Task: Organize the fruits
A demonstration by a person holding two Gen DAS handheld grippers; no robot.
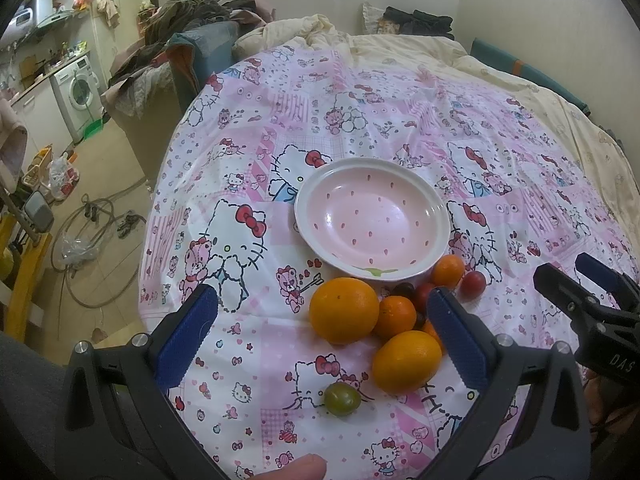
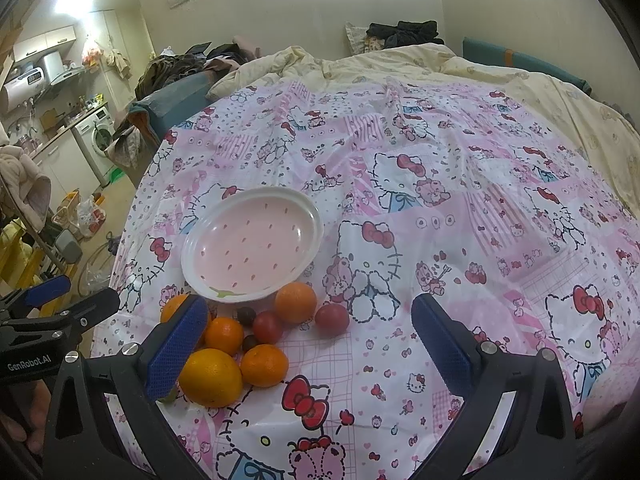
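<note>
Nothing sorted yet: your fruit lies loose on the bed.

The round orange citrus fruits (image 1: 344, 310), small red plum-like fruits (image 2: 331, 319) and one greenish fruit (image 1: 342, 399) lie clustered on the pink cartoon-cat cloth (image 2: 460, 216), just beside the shallow pink plate with a white rim (image 1: 372, 216), which holds nothing. Your left hand-held gripper (image 1: 324, 336) and right hand-held gripper (image 2: 308, 344) both stand spread wide, grasping nothing. Every piece is left to move.
</note>
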